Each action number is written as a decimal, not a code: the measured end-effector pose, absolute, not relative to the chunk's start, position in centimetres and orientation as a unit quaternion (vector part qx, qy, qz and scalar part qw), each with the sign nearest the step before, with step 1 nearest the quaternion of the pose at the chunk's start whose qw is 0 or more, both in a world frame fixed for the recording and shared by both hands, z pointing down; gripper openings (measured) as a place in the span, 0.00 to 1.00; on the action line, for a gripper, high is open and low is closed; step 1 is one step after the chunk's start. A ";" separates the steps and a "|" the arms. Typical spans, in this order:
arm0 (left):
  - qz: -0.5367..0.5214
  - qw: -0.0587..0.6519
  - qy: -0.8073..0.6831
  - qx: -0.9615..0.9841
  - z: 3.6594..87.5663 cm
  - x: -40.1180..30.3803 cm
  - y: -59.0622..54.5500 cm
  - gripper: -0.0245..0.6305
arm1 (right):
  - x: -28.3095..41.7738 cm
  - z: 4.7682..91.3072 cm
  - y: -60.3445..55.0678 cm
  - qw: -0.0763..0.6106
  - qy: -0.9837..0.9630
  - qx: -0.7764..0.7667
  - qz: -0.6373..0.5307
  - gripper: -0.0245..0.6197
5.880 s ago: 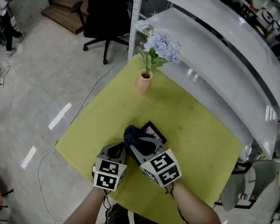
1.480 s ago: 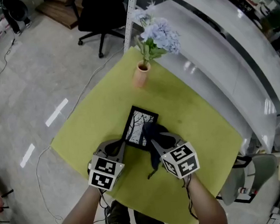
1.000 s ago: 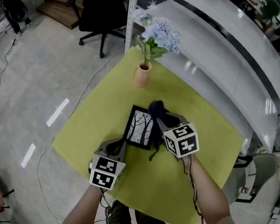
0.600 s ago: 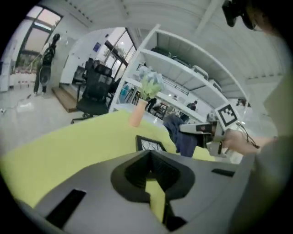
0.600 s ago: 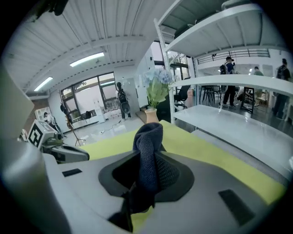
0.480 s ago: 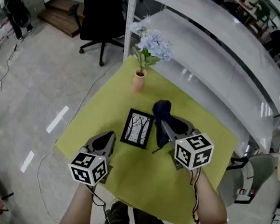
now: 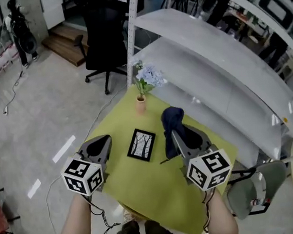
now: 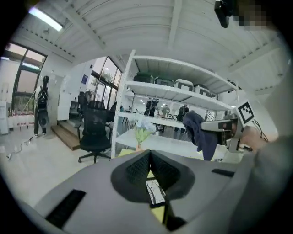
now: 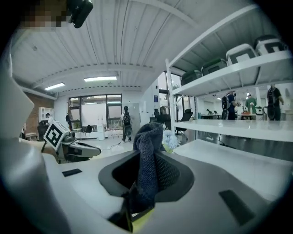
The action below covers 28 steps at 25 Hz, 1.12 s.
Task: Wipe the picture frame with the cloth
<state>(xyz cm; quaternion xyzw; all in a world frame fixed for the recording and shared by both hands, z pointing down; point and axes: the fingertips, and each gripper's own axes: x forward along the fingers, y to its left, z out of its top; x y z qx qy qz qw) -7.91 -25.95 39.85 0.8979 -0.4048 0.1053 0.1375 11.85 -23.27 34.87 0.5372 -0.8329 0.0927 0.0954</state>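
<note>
The black picture frame (image 7: 141, 144) with a tree print lies flat on the yellow-green table (image 7: 157, 189). My right gripper (image 7: 174, 132) is raised to the right of it, shut on the dark blue cloth (image 7: 171, 120), which bunches above its jaws and hangs below them. In the right gripper view the cloth (image 9: 148, 164) fills the space between the jaws. My left gripper (image 7: 103, 141) is lifted to the left of the frame, jaws together and empty. In the left gripper view a strip of the frame (image 8: 154, 192) shows below the jaws, and the cloth (image 8: 202, 133) hangs at the right.
A small vase (image 7: 141, 106) with pale blue flowers stands at the table's far corner. White shelving (image 7: 213, 68) runs along the table's right side. A black office chair (image 7: 103, 46) stands on the floor beyond the table, and a grey chair (image 7: 254, 196) at the near right.
The right gripper has lifted the cloth off the frame and moved right. The left gripper has left the frame's near corner and moved up and left. The view has pulled back.
</note>
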 end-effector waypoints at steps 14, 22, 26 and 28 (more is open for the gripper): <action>0.047 -0.015 -0.414 0.909 21.2 -8.8 -15.5 0.05 | 11.2 18.9 -9.9 0.010 -0.834 0.552 -0.017 0.18; 0.016 -0.050 -0.416 0.908 17.9 -8.8 -9.6 0.05 | 10.5 17.6 -3.9 0.024 -0.835 0.549 -0.042 0.18; 0.016 -0.042 -0.414 0.909 18.6 -8.9 -7.8 0.05 | 10.5 18.2 -1.6 0.020 -0.839 0.543 -0.026 0.18; 0.016 -0.029 -0.418 0.908 19.4 -9.1 -7.2 0.05 | 10.6 18.6 -0.7 0.024 -0.838 0.544 -0.018 0.18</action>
